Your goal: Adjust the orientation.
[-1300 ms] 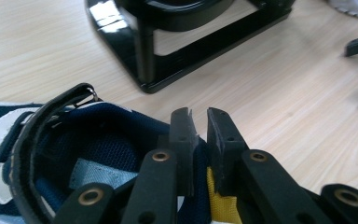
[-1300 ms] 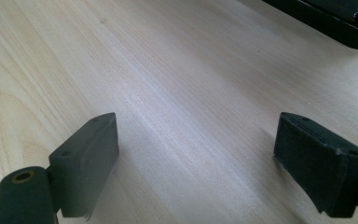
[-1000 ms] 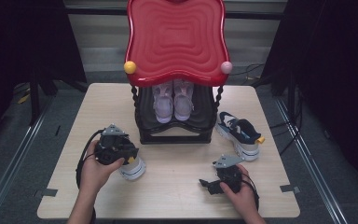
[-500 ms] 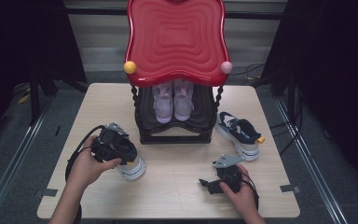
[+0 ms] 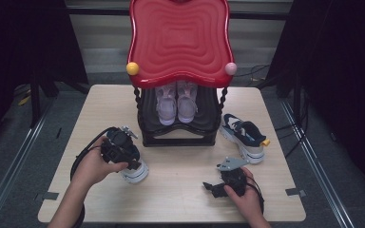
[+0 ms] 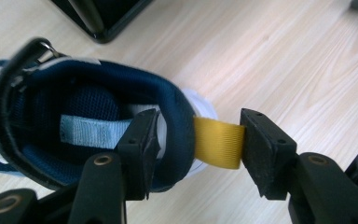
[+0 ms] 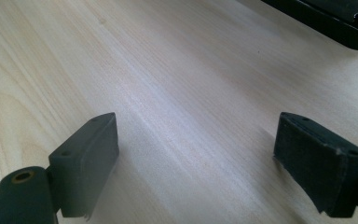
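A person works a left gripper [image 5: 134,164] over a navy-and-white sneaker [image 5: 135,172] standing on the wooden table [image 5: 180,199] at about seven o'clock from the black stool [image 5: 180,137]. In the left gripper view its jaws have just been opening: one sits inside the padded heel collar [image 6: 175,126], the other just clear of the yellow pull tab [image 6: 219,142], so nothing is clamped. The right gripper [image 5: 214,186] rests at five o'clock, jaws wide apart over bare wood. The risk now seems to be the inner jaw snagging the collar on withdrawal and tipping or dragging the shoe; its mate [image 5: 244,137] lies at three o'clock beside the stool, and a pink pair [image 5: 177,102] sits on its shelf.
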`<action>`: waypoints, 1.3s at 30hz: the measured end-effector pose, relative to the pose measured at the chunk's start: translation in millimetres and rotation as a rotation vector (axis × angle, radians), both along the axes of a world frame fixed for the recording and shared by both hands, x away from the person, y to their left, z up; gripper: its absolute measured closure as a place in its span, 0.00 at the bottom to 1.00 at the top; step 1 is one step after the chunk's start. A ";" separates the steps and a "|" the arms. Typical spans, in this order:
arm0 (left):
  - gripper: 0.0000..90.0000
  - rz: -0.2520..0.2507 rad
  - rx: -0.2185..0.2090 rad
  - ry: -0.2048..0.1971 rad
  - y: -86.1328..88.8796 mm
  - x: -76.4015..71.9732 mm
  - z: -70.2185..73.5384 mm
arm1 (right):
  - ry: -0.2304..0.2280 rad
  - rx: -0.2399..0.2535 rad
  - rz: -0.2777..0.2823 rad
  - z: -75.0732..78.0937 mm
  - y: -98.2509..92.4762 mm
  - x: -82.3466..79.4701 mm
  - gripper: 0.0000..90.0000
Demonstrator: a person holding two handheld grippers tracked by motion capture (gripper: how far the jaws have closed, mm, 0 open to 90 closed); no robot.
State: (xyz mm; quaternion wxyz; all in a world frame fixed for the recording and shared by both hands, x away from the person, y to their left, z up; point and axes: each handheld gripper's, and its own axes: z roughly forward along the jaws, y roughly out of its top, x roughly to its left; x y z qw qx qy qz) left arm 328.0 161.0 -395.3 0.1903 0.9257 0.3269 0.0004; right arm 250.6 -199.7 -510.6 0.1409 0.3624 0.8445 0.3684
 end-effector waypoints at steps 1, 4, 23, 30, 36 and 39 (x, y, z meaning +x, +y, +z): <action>0.53 0.001 0.002 0.008 -0.8 0.8 -1.1 | 0.000 0.000 0.000 0.0 0.0 0.0 0.15; 0.55 -0.019 0.033 0.036 -4.3 4.4 -5.0 | 0.000 0.000 0.000 0.0 0.0 0.0 0.15; 0.65 -0.082 0.190 0.186 -23.5 28.7 -18.9 | 0.000 0.000 0.000 0.0 0.0 0.0 0.15; 0.68 -0.091 0.209 0.203 -29.2 31.2 -20.8 | 0.000 0.000 0.000 0.0 0.0 0.0 0.15; 0.70 -0.092 0.220 0.222 -30.0 32.7 -20.8 | 0.000 0.000 0.000 0.0 0.0 0.1 0.15; 0.71 -0.094 0.217 0.229 -29.8 33.0 -21.9 | 0.000 0.000 0.000 0.0 0.0 0.0 0.15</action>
